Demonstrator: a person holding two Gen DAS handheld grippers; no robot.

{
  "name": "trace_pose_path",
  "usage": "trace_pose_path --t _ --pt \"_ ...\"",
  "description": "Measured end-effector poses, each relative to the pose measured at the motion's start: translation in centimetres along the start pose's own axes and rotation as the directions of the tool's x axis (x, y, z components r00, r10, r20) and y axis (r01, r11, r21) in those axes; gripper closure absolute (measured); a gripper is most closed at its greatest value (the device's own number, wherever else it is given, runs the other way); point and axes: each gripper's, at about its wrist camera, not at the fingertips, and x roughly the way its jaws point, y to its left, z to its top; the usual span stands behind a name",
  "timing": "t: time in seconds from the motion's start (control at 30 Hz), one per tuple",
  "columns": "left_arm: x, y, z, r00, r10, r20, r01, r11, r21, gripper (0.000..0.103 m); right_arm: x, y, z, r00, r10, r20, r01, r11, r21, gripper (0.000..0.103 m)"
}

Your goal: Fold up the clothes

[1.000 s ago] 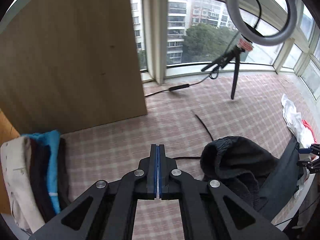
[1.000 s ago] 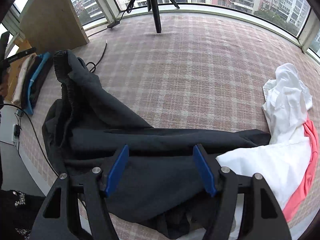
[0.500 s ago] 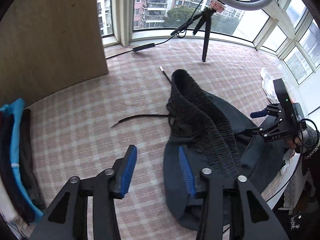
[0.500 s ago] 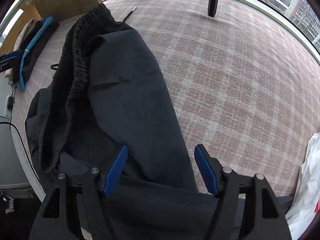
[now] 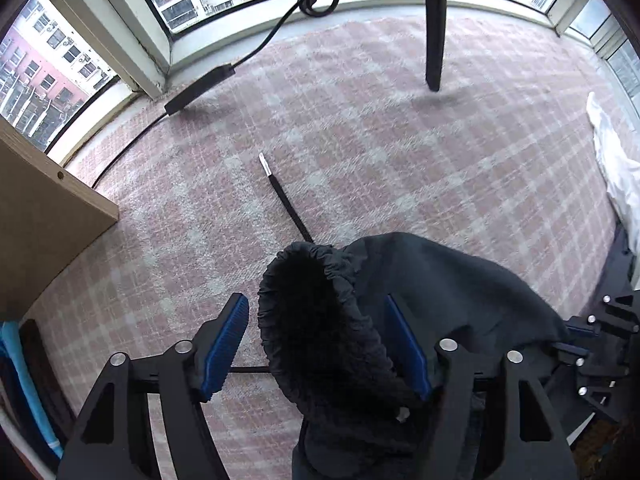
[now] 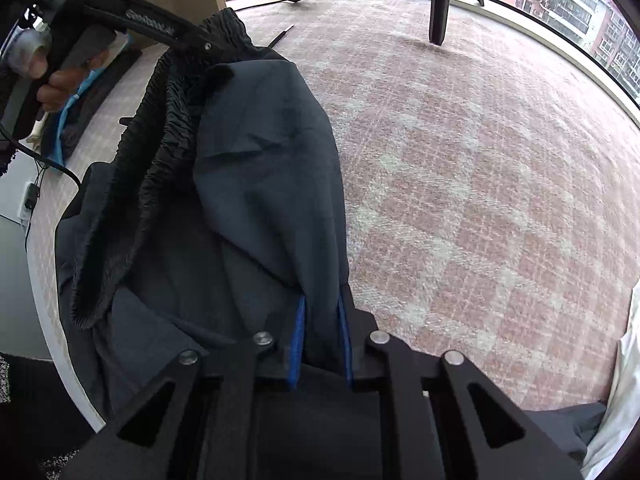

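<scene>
Dark trousers (image 5: 448, 280) lie crumpled on the plaid cover (image 5: 360, 120). Their gathered waistband (image 5: 316, 320) stands up between my left gripper's (image 5: 316, 340) blue pads; the jaws are opening and I see no pinch on the cloth. In the right wrist view the same trousers (image 6: 260, 160) run from the waistband (image 6: 160, 128) down to my right gripper (image 6: 321, 340), whose jaws are closing, with a fold of the dark cloth pressed between the pads. A hand (image 6: 56, 84) holds the left gripper at the upper left of that view.
A white garment (image 5: 616, 168) lies at the right edge. A tripod leg (image 5: 434, 20) and a black cable (image 5: 288, 204) stand and lie on the cover beyond the trousers. A wooden panel (image 5: 40, 220) and a stack of folded clothes (image 5: 24, 380) are at the left.
My left gripper went from shut to open and came down over the waistband. My right gripper's pads closed onto the fold of the trousers.
</scene>
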Motion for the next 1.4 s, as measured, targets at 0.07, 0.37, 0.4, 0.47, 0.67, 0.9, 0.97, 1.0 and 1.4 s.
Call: trace_pose_path --t 0.07,0.37,0.4,0.47,0.67,0.9,0.97,1.0,1.4 --pt "0.4 0.9 -0.9 0.998 -0.065 0.013 0.065 0.998 -0.024 0.094 -0.2 -0.2 0.1 1.0 0.009 0.006 -0.009 1.0 0.011 0.095" --pt "-14.1 6.2 -4.0 0.919 -0.14 0.367 0.156 0.988 -0.013 0.094 -11.6 -1.6 5.5 0.963 -0.068 0.261 0.052 0.996 0.071 0.1" --pt "-17.5 7.0 -4.4 0.891 -0.149 0.43 0.167 0.986 -0.005 0.094 -14.8 -1.3 6.7 0.941 -0.085 0.327 0.065 0.995 0.071 0.1" --pt "-24.8 8.4 -4.7 0.827 -0.147 0.543 0.166 0.986 0.014 0.094 -21.3 0.9 9.0 0.871 -0.163 0.464 0.163 0.986 0.041 0.1" --pt "-44.2 9.3 -10.7 0.605 -0.005 0.796 -0.046 0.998 0.041 0.094 -37.4 11.1 12.1 0.66 -0.233 0.715 0.341 0.94 -0.008 0.1" --pt "-38.8 9.5 -23.9 0.7 -0.062 0.712 -0.077 0.984 0.162 0.094 -32.2 17.6 4.7 0.791 -0.106 0.602 0.207 0.973 -0.101 0.099" --pt "-32.0 9.5 -27.6 0.802 -0.072 0.593 -0.043 0.983 0.179 0.094 -26.4 19.4 1.6 0.867 -0.074 0.493 0.143 0.984 -0.104 0.099" --pt "-28.1 9.2 -29.7 0.851 -0.094 0.517 -0.002 0.983 0.182 0.094 -22.9 20.1 -1.2 0.9 -0.066 0.431 0.119 0.988 -0.096 0.099" --pt "-13.7 4.8 -43.8 0.901 -0.424 0.094 0.392 0.887 0.242 0.071 -10.8 15.5 -20.0 0.949 -0.297 -0.103 0.313 0.922 0.228 0.099"
